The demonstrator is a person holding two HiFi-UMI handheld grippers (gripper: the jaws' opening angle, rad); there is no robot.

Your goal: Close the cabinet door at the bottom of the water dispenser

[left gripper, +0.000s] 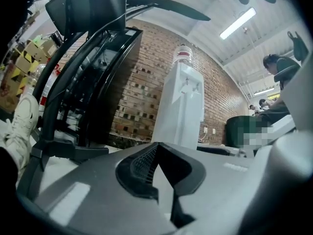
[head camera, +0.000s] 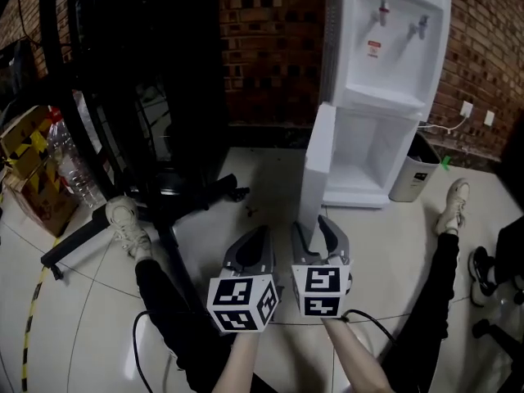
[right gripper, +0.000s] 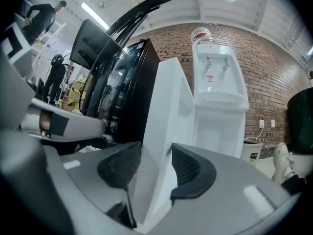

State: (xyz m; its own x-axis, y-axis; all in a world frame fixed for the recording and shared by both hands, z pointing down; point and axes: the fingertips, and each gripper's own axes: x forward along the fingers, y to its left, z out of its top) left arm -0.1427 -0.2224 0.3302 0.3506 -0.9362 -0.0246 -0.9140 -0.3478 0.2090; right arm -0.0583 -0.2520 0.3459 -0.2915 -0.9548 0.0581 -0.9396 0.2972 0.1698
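A white water dispenser stands against the brick wall. Its bottom cabinet door is swung out toward me, leaving the white compartment open. My right gripper is shut on the door's free edge; in the right gripper view the door runs between both dark pads of this gripper. My left gripper hovers just left of the door with its tips together and nothing held. In the left gripper view that gripper points at the dispenser.
A tall black frame with a wheeled base stands left of the dispenser. Bottles and cardboard boxes sit at far left, a white bin at the dispenser's right. The person's shoes rest on the tiled floor.
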